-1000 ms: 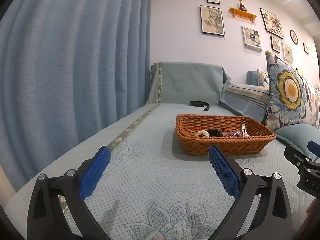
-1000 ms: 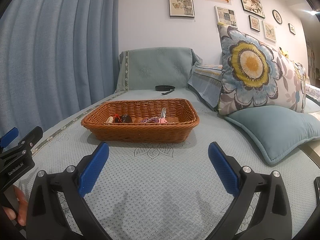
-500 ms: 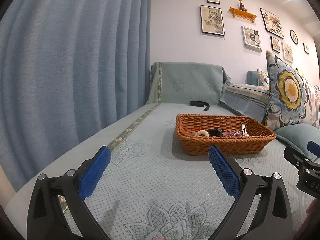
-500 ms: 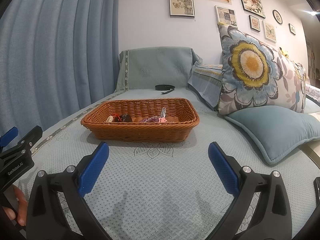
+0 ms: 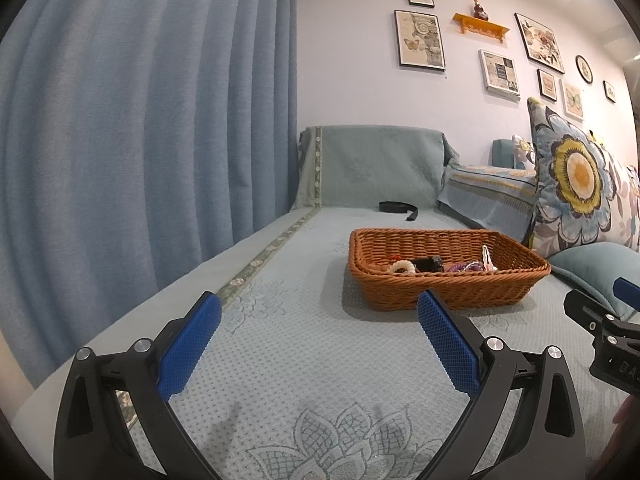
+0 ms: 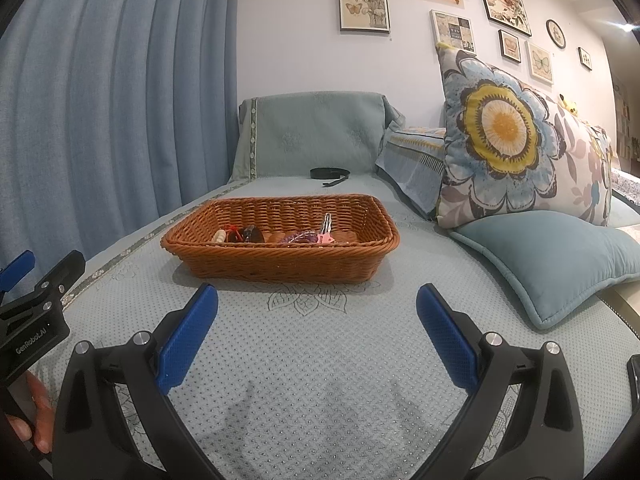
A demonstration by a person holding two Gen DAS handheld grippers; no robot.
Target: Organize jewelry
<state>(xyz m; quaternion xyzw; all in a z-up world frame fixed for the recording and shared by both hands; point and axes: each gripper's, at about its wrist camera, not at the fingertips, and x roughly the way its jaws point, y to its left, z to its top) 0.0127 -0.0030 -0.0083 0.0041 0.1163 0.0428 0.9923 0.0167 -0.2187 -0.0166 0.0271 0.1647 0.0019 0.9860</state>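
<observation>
Wicker basket (image 5: 448, 276) on the teal quilted sofa cover (image 5: 304, 344), low-walled and rectangular, holding a small heap of jewelry along its near side. Inside, seen from the right wrist view: a cream beaded ring (image 6: 220, 235) at the left end, a red bit of cord (image 6: 233, 231) just beside it, a dark piece (image 6: 252, 233) next, then a purple beaded bracelet (image 6: 300, 237), and a pink-tagged clip (image 6: 326, 232) leaning upright against the pile (finer detail too small to tell). Same heap visible over the near wall in the left wrist view, cream ring (image 5: 402, 266) leftmost.

Left gripper (image 5: 318, 344) with blue pads spread wide, nothing between them, hanging low over the cover; basket ahead and to the right of its right pad, apart from both fingers. Right gripper (image 6: 317, 338) likewise wide open and empty; basket straight ahead, centred between the two pads, beyond the fingertips and not touching.

Each gripper showing at the edge of the other's view. Further back, a black strap (image 6: 329, 173) on the seat near the backrest. To the right, a floral pillow (image 6: 516, 140) propped upright, a plain teal cushion (image 6: 548, 256) lying in front of it. Blue curtain (image 5: 140, 120) along the left.
</observation>
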